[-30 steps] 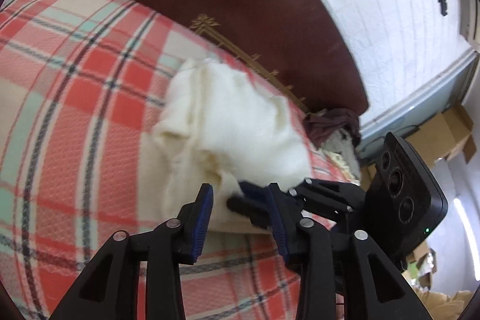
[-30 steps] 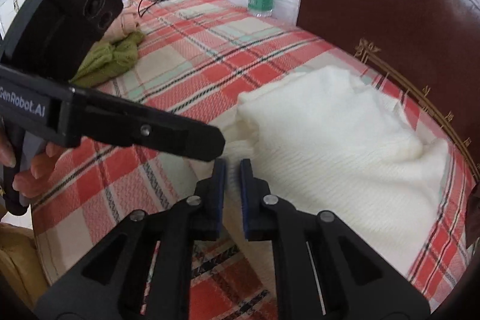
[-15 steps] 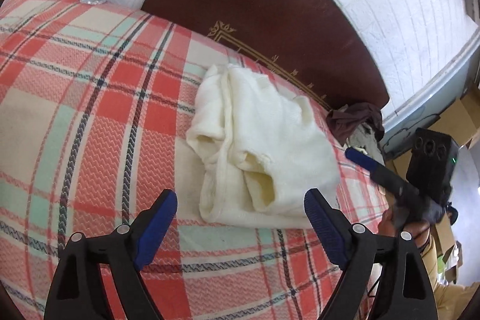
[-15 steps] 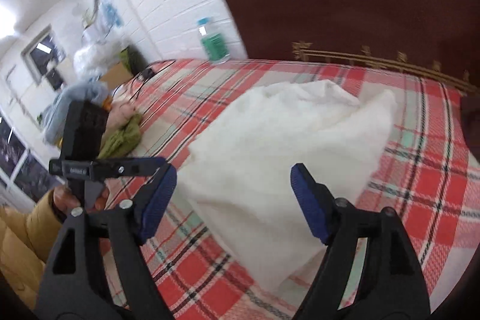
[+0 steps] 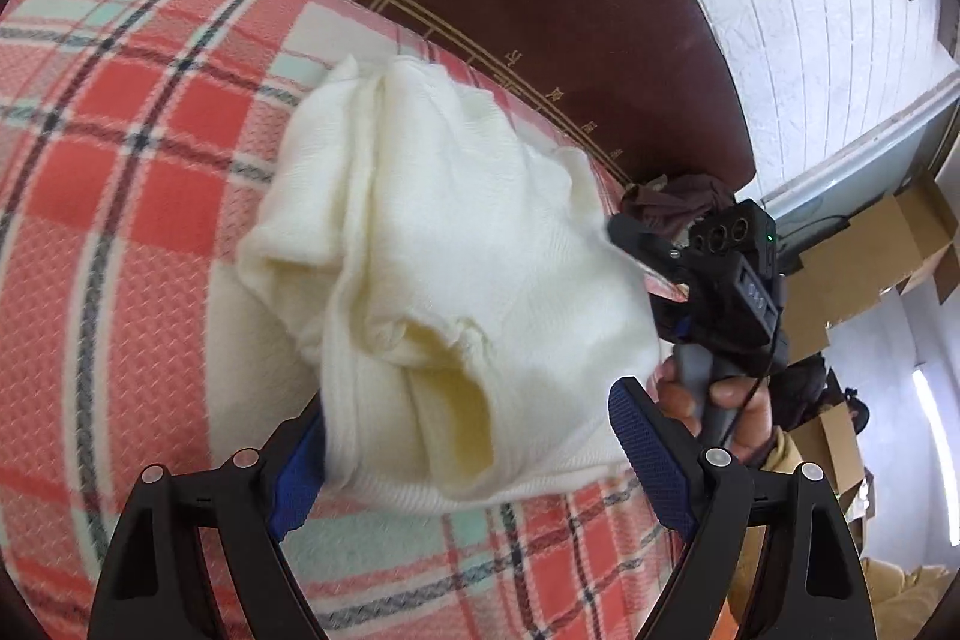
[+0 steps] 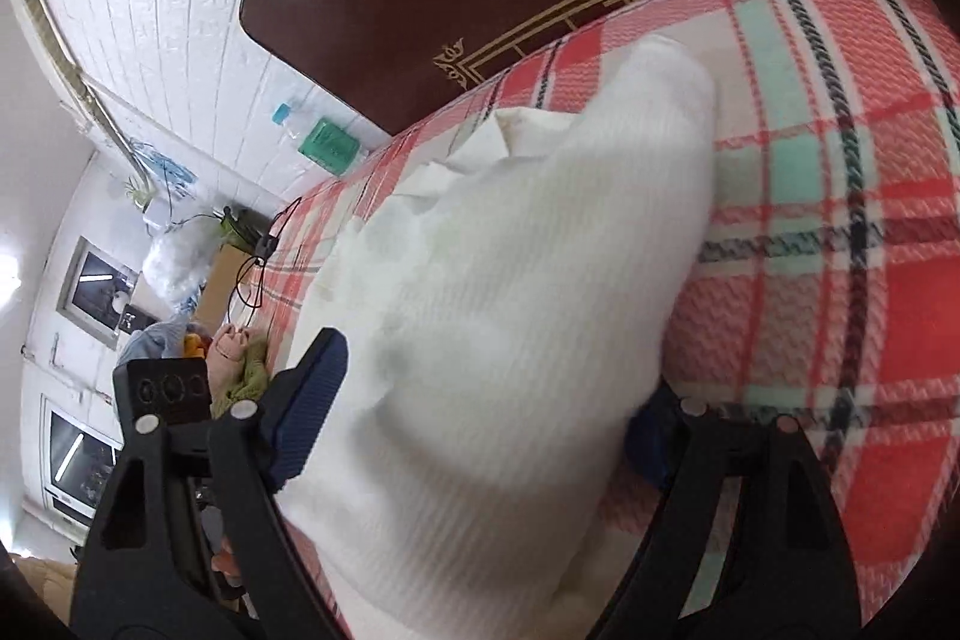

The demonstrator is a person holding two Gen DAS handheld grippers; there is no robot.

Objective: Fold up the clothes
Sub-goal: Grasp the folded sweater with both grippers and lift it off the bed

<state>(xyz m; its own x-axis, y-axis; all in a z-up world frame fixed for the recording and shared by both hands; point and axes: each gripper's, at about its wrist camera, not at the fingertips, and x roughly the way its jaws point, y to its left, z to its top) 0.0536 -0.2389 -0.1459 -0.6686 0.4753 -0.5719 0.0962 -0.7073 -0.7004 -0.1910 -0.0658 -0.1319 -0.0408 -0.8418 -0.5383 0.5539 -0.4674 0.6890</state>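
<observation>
Left wrist view: left gripper (image 5: 474,451), jaws spread wide, nothing pinched, blue ribbed pads on either side of the near hem of the cream knit garment (image 5: 444,274). Garment: partly folded bundle, soft ribbed weave, a sleeve opening gaping toward the jaws; it lies on the plaid bedspread (image 5: 114,196) close to the headboard edge, long axis running from the left jaws up toward the headboard (image 5: 540,4). Bedspread: coarse woven check, coral, mint and cream. Headboard: glossy dark brown, gilt fret border. Right gripper (image 6: 480,418), jaws likewise wide, unclosed, straddles the bundle's other side; its pads flank the cloth. Judgement: both hands are equally near, and a pinch on the hem comes next.
</observation>
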